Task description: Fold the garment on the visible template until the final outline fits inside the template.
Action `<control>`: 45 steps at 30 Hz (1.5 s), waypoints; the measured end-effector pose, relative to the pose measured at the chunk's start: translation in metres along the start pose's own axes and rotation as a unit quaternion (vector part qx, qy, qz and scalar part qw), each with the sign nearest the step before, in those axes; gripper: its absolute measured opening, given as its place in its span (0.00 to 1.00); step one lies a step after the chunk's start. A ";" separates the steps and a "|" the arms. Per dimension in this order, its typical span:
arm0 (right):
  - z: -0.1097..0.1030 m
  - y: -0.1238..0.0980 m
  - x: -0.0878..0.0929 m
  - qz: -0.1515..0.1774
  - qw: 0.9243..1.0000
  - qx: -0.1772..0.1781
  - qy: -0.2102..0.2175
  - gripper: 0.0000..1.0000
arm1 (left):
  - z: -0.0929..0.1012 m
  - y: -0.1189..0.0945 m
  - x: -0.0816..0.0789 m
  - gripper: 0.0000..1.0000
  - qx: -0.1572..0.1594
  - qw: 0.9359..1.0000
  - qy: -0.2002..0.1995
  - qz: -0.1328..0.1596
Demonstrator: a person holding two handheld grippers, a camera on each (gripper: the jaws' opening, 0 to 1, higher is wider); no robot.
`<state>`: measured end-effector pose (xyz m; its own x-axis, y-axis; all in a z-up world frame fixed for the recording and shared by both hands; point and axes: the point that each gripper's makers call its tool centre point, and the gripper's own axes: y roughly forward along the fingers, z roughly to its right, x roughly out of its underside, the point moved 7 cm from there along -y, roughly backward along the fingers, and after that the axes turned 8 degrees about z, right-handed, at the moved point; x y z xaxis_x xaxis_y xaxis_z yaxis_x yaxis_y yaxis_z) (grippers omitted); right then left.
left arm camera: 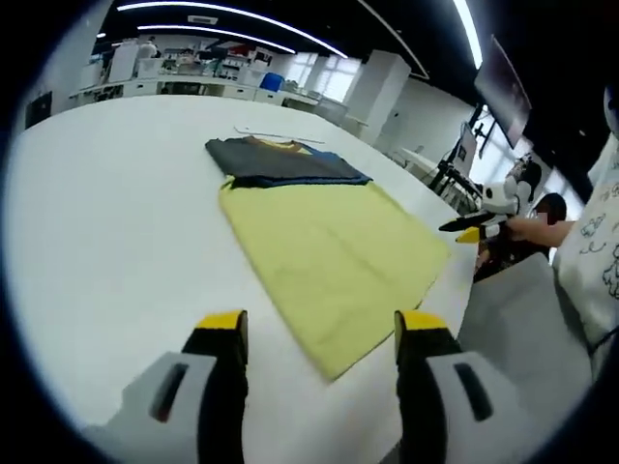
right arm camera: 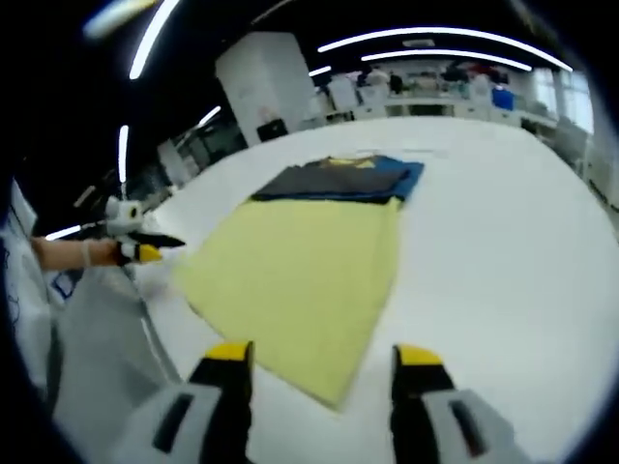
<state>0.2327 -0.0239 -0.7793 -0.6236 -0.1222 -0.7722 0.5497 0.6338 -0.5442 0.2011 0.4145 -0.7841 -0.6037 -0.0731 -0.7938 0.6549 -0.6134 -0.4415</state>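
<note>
**Where the yellow template lies on the white counter, both tools hover apart**

While both tools hang above the near edge of a wide white counter [left arm camera: 106, 251], a dark folded garment [left arm camera: 280, 162] lies at the far end of a pale yellow template sheet [left arm camera: 329, 251]. The garment is charcoal grey with blue showing along one side and a strip of yellow at its collar. It covers only the far edge of the sheet; most of the yellow sheet is bare and runs toward the cameras, its near corner pointing between the jaws.

In the left gripper view, the left tool [left arm camera: 324, 338] has its two yellow-tipped jaws standing well apart with nothing between them, above the near corner of the sheet. The other tool [left arm camera: 471, 230] comes in from the right, beside the sheet's right corner, with a person's hand [left arm camera: 527, 229] behind it; its tips are too small there to judge.

In the right gripper view, the right tool [right arm camera: 324, 362] also has its jaws spread wide and empty, above the sheet's near corner. The garment [right arm camera: 338, 181] lies at the far end of the template sheet [right arm camera: 300, 271] on the counter [right arm camera: 503, 242]. The left tool [right arm camera: 145, 249] enters from the left, close to the sheet's left corner.

Shelves and ceiling strip lights [left arm camera: 222, 12] line the far wall.
</note>
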 end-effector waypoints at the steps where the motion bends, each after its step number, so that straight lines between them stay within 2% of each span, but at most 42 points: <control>1: -0.001 0.000 0.002 -0.003 1.000 -0.003 -0.001 0.48 | -0.001 -0.001 0.003 0.54 0.001 1.000 -0.010 -0.006; 3: -0.001 -0.001 0.004 -0.007 1.000 -0.001 -0.014 0.44 | -0.003 -0.004 0.004 0.52 -0.001 1.000 -0.011 -0.003; 7: -0.003 -0.003 0.008 -0.015 1.000 -0.005 -0.001 0.42 | -0.003 -0.006 0.012 0.47 -0.005 1.000 -0.019 -0.018; 18: -0.004 -0.002 0.017 -0.033 0.999 -0.005 0.009 0.33 | 0.004 -0.003 0.019 0.26 -0.006 0.999 -0.047 -0.026; 22: -0.006 -0.003 0.019 -0.037 0.999 -0.006 0.015 0.23 | 0.005 -0.003 0.022 0.20 -0.010 0.999 -0.025 -0.029; 24: -0.004 -0.003 0.020 -0.036 0.999 -0.003 0.016 0.18 | 0.006 -0.003 0.023 0.16 -0.010 0.999 -0.032 -0.029; 27: 0.001 -0.002 0.021 -0.031 0.998 0.006 0.049 0.11 | 0.013 0.000 0.026 0.07 -0.014 0.999 -0.032 -0.031; 30: 0.005 -0.003 0.022 -0.036 0.998 0.007 0.046 0.00 | 0.013 0.001 0.026 0.02 -0.020 0.999 -0.035 -0.029; 33: 0.004 -0.005 0.022 -0.038 0.998 0.008 0.056 0.00 | 0.012 0.000 0.026 0.01 -0.026 0.998 -0.051 -0.025; 37: 0.003 -0.009 0.021 -0.036 0.998 0.005 0.054 0.00 | 0.013 -0.003 0.028 0.00 -0.026 0.998 -0.049 -0.029; 40: 0.000 -0.014 0.020 -0.039 0.998 0.000 0.053 0.00 | 0.022 -0.009 0.028 0.00 -0.019 0.997 -0.073 -0.025; 45: -0.005 -0.025 0.023 -0.043 0.996 -0.011 0.076 0.00 | 0.028 -0.022 0.033 0.00 -0.018 0.996 -0.082 -0.032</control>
<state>0.2021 -0.0385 -0.7821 -0.7457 -0.0612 -0.6635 0.4795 0.6422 -0.5981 0.1543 0.4037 -0.7896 -0.7085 -0.1641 -0.6864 0.6273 -0.5920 -0.5060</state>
